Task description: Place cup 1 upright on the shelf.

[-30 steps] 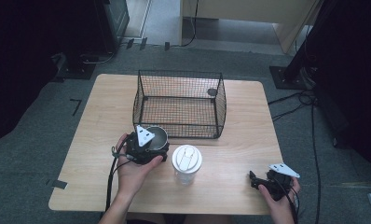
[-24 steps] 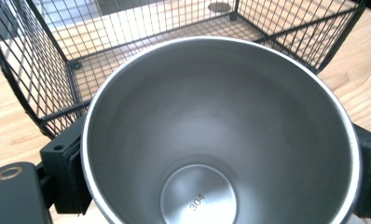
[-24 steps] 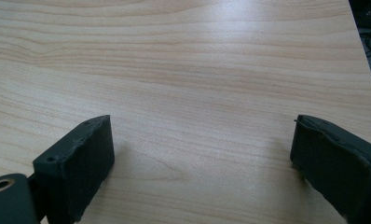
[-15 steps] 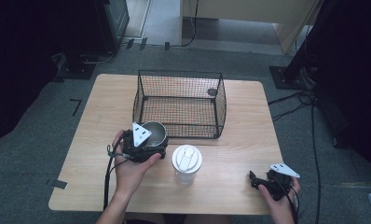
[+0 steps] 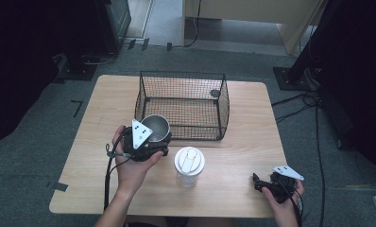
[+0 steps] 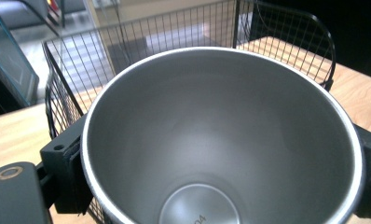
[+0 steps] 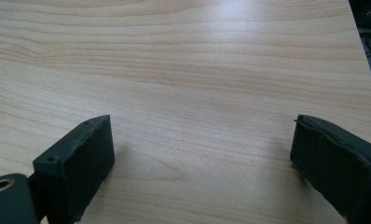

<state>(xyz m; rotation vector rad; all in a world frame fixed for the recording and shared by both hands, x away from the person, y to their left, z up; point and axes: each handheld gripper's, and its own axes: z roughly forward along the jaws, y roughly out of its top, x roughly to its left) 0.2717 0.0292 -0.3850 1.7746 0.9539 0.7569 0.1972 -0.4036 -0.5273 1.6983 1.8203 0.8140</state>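
Currently, entries by item:
Left gripper [image 5: 158, 142]: held in the person's left hand [image 5: 132, 163], jaws pressed on either side of a steel cup; grey three-cornered plate on top faces up.
Steel cup [image 5: 155, 127]: clamped between the left gripper's jaws, mouth open upward, off the worktop; the left gripper view looks straight into its bare inside [image 6: 211, 140], one black pad touching the outer wall on each side.
Wire basket [image 5: 183, 106]: just beyond the left gripper, black mesh, open top; the cup's rim sits at its near left corner, outside the mesh as far as I can tell. In the left gripper view the mesh [image 6: 81, 56] rises right behind the cup.
Small dark round item [image 5: 215, 93]: at the basket's far right wall; too small to identify.
Lidded clear cup [image 5: 189, 163]: upright on the worktop, white lid on, just right of the left gripper, between the two grippers.
Right gripper [image 5: 261, 182]: in the person's right hand at the near right edge of the worktop, well apart from the cups; jaws stand wide with nothing between them.
Worktop [image 7: 188, 79]: pale wood grain, directly under the right gripper's jaws.
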